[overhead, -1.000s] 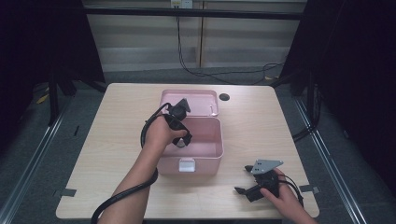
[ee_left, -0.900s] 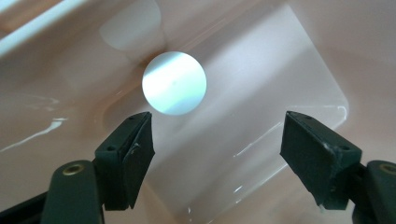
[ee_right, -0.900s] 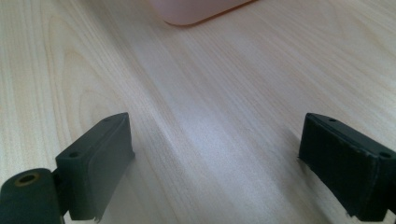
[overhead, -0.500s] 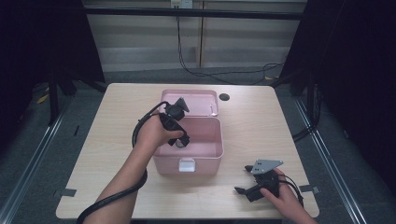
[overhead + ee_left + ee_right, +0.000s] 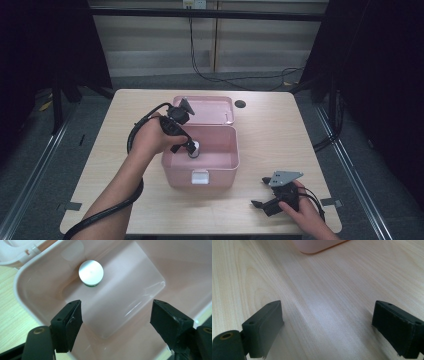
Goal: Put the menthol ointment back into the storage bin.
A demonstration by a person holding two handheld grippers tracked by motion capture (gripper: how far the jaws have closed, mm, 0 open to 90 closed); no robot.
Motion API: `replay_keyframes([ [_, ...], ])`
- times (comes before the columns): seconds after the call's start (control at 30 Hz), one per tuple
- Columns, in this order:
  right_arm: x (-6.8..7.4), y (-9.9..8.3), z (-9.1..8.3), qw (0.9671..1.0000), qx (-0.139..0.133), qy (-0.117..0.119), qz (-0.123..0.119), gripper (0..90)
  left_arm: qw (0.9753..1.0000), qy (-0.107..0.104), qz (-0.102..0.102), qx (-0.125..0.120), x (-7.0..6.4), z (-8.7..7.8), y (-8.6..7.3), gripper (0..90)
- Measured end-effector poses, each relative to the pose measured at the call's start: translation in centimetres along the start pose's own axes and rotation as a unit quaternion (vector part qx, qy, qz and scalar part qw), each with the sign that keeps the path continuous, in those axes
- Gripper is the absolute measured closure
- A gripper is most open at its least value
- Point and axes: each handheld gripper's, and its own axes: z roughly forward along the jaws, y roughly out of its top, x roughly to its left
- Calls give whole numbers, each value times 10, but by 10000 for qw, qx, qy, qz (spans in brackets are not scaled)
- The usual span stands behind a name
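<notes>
A pink plastic box (image 5: pixel 216 172) stands open at the middle of the table, its lid (image 5: pixel 207 110) folded back behind it. On its floor stands a small bottle with a white cap (image 5: pixel 91 273) and a green band, near one corner; the same bottle (image 5: pixel 194 148) shows in the high view. My left gripper (image 5: pixel 191 149) hangs over the box's left part, pointing down into it, open with nothing between its jaws (image 5: pixel 116 320). My right gripper (image 5: pixel 259 204) rests low on the table near the front right, open over bare wood (image 5: pixel 327 315).
The box's white front latch (image 5: pixel 200 177) faces the person. A round cable hole (image 5: pixel 240 104) lies in the table (image 5: pixel 280 130) behind the box on the right. Dark floor and metal rails surround the table. A corner of the pink box (image 5: pixel 317 245) lies ahead of the right gripper.
The left gripper has drawn back leftward and slightly up from the box's middle, and the white-capped bottle now stands free on the box floor. The right gripper has stayed put.
</notes>
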Motion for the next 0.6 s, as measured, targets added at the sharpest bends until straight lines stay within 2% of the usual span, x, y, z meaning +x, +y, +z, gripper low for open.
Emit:
replay_keyframes([
  [0.47,0,0,0,10000,1,3,2,92,9999,60,-47,-122,6,-31,-14,252],
  [0.6,0,0,0,10000,1,0,0,92,9999,66,-68,-73,9,-37,-19,251],
])
